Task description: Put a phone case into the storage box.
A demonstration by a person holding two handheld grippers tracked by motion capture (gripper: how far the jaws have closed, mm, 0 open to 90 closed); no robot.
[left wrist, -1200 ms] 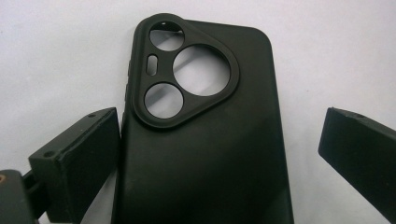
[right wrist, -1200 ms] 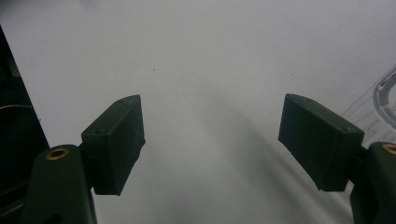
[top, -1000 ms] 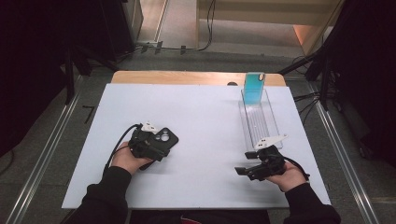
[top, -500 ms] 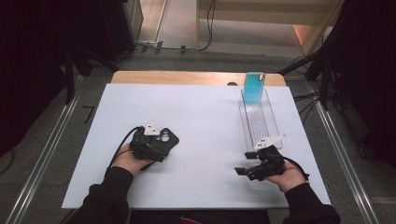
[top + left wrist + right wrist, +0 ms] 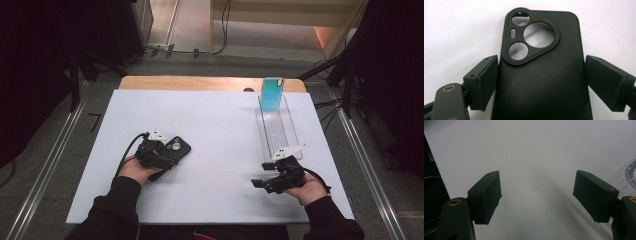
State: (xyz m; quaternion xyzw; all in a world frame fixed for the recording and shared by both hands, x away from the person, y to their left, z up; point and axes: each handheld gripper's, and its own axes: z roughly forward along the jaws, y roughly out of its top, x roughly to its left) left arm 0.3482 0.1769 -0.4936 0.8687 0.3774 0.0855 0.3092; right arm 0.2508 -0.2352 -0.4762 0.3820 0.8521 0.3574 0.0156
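A black phone case [image 5: 179, 146] lies flat, camera cut-outs up, on the white table top [image 5: 215, 120] at the left. My left gripper [image 5: 170, 153] reaches over it from the near side. In the left gripper view the case [image 5: 564, 75] sits between the two pads [image 5: 484, 80], which have just been closing and now touch its long edges, so the left gripper [image 5: 541, 72] is shut on it. My right gripper [image 5: 260, 183] rests low at the near right, pointing left. Its jaws [image 5: 537, 195] stand open over bare table with nothing between them.
A clear plastic rack [image 5: 277, 131] runs away from me on the right side, just beyond the right hand. A teal phone case [image 5: 272, 93] stands upright at its far end. A wooden strip [image 5: 200, 82] borders the table's far edge; dark floor and cables lie beyond.
The left gripper's jaws have drawn in onto the black case's sides. The case has stayed where it lay. The right hand and its gripper have not moved.
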